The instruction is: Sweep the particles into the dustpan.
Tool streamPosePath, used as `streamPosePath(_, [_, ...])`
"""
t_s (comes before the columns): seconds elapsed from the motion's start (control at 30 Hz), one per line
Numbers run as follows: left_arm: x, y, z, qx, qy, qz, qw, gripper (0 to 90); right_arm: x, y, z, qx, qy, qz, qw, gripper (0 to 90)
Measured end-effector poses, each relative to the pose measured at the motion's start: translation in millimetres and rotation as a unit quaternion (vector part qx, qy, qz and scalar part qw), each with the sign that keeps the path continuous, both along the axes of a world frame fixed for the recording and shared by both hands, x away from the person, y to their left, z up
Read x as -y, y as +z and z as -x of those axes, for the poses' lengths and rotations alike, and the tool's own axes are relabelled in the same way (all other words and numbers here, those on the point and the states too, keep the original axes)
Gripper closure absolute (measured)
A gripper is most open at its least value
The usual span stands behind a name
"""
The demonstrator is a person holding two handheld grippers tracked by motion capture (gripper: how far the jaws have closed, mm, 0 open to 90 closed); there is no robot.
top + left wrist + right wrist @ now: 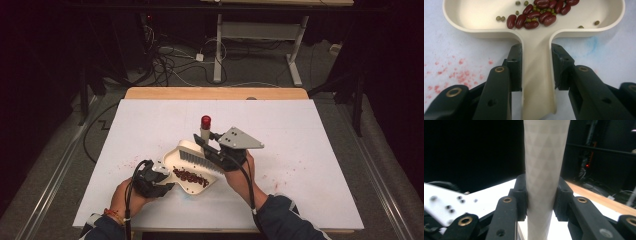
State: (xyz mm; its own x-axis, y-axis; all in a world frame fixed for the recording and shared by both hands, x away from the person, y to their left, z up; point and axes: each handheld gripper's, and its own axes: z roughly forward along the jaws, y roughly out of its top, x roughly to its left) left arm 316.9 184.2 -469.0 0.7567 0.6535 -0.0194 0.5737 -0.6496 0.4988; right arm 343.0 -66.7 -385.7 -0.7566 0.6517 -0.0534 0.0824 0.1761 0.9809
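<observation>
White table (310,150): left hand-held gripper (536,53) pinches dustpan handle (537,82); right hand-held gripper (540,192) clamps brush handle (544,165).

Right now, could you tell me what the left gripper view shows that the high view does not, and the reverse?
Left gripper view: small green beans among the red beans, and the jaws clamped on the dustpan's handle. High view: the right gripper holding the brush over the pan, and a red-capped bottle. Both: the cream dustpan, red beans, red stains on the white table.
</observation>
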Motion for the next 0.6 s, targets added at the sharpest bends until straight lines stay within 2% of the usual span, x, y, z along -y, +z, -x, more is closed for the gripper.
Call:
streamPosePath(0.03, [0.0,0.0,0.0,0.0,0.0,0.0,1.0,63.3,0.0,0.0,0.0,0.0,0.0,0.0,1.0,69.9])
streamPosePath(0.07, [-3.2,0.1,3.6,0.0,-0.003,-0.003,1.0,63.4,11.3,4.7,-1.8,0.005,-0.011,-0.003,0.9999,69.9])
streamPosePath(0.2, [-7.2,0.0,8.0,-0.003,-0.005,-0.006,1.0,63.4,30.6,6.1,-5.8,0.005,-0.033,0.0,0.9995,69.9])
streamPosePath(0.23, [-7.9,0.1,8.9,-0.004,-0.005,-0.006,1.0,63.4,30.6,6.1,-5.8,0.005,-0.033,0.0,0.9995,69.9])
streamPosePath(0.27, [-8.0,0.2,10.7,-0.004,-0.005,-0.007,1.0,63.3,39.7,3.7,-7.9,0.002,-0.045,0.007,0.999,69.9])
streamPosePath(0.43, [-8.2,-0.3,14.6,-0.006,-0.004,-0.008,0.9999,63.3,60.4,-5.4,-10.9,0.0,-0.068,0.028,0.9973,69.9])
streamPosePath(0.6, [-8.6,-3.6,18.0,-0.009,-0.003,-0.009,0.9999,63.3,71.0,-9.9,-14.2,0.0,-0.091,0.042,0.9949,69.9])
